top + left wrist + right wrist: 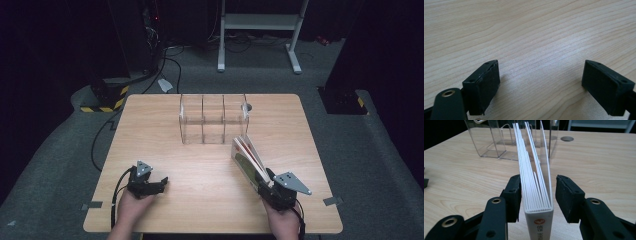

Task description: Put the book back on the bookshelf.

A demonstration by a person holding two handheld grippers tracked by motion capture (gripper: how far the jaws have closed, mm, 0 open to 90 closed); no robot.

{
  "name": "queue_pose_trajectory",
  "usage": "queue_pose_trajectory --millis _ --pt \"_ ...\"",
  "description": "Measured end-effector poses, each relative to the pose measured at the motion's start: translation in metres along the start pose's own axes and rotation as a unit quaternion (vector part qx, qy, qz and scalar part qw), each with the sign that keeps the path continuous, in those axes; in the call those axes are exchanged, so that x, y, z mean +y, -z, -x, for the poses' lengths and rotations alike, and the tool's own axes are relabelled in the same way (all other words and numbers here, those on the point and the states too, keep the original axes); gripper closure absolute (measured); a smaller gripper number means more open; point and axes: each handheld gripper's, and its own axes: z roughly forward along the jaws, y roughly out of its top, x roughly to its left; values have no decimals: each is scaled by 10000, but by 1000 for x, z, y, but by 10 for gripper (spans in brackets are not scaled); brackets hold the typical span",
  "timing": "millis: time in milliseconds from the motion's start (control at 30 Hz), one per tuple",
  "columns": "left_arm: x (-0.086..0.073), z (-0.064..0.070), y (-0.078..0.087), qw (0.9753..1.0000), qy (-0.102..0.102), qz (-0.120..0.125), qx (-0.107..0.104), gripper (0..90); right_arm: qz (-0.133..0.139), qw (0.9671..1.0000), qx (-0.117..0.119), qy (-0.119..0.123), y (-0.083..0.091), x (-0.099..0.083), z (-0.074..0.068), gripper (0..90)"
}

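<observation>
A thin white book [534,182] stands on edge on the wooden table [200,170], spine toward the camera, its pages fanned apart. My right gripper [537,195] straddles its spine end: the left jaw touches the pages and a narrow gap separates the right jaw from the cover. In the high view the book [247,157] rises at the table's right, in front of my right gripper [272,187]. Behind it stands a clear acrylic organiser [214,119] with three compartments. My left gripper [152,186] rests open near the front left edge, with bare wood between its fingers [482,87].
A small round hole [248,107] in the tabletop lies just right of the organiser. Black cables run over the grey floor behind the table, near a white metal frame [260,30]. Two tape marks sit by the front corners.
</observation>
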Motion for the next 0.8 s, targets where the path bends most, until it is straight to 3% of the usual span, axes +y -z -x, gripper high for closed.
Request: queue_pose_trajectory --millis 233,467,600,800 --pt "0 0 0 10000 -12 3 -3 156 -90 9999 -86 44 -2 4 -2 601" --pt "-1 1 1 10000 22 27 -6 166 -244 9993 7 299 -8 11 -8 734" --pt "-1 2 1 10000 13 33 -9 177 -290 9985 -42 466 -9 13 -11 749" --pt "-1 2 1 10000 29 35 -13 177 -291 9987 -21 429 -11 14 -12 755"
